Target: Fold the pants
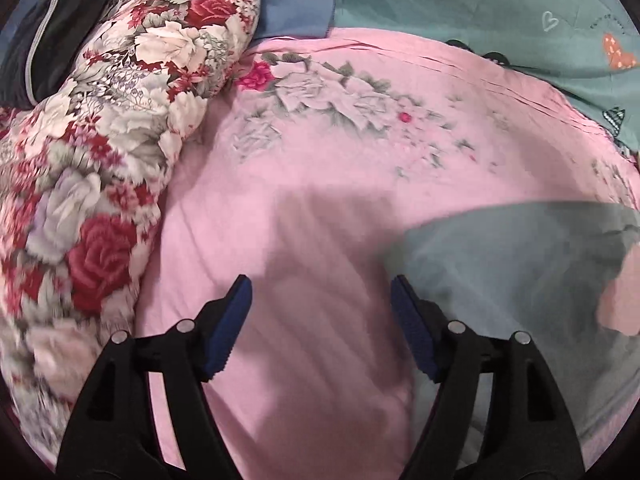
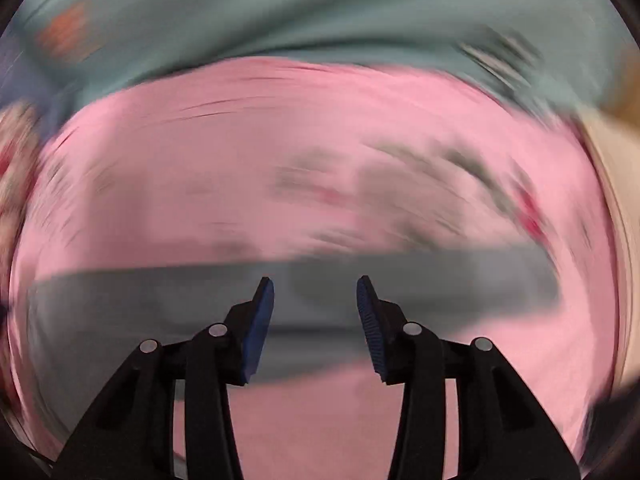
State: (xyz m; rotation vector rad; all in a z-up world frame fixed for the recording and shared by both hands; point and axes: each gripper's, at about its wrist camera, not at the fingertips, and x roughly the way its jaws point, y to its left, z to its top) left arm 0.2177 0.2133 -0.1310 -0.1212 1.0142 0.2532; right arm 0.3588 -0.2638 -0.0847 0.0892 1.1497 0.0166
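Observation:
The pants (image 1: 520,280) are grey-green cloth lying on a pink bedsheet (image 1: 320,152), at the lower right of the left wrist view. My left gripper (image 1: 321,286) is open and empty above the sheet, with its right finger over the pants' left edge. In the right wrist view, which is badly blurred, the pants (image 2: 160,300) lie as a wide grey band across the pink sheet (image 2: 280,140). My right gripper (image 2: 315,288) is open and empty just above the band's middle.
A rolled floral quilt (image 1: 100,160) lies along the left. A teal patterned sheet (image 1: 500,12) and a blue cloth (image 1: 296,4) lie at the back. A dark bag (image 1: 44,48) sits at the far left corner.

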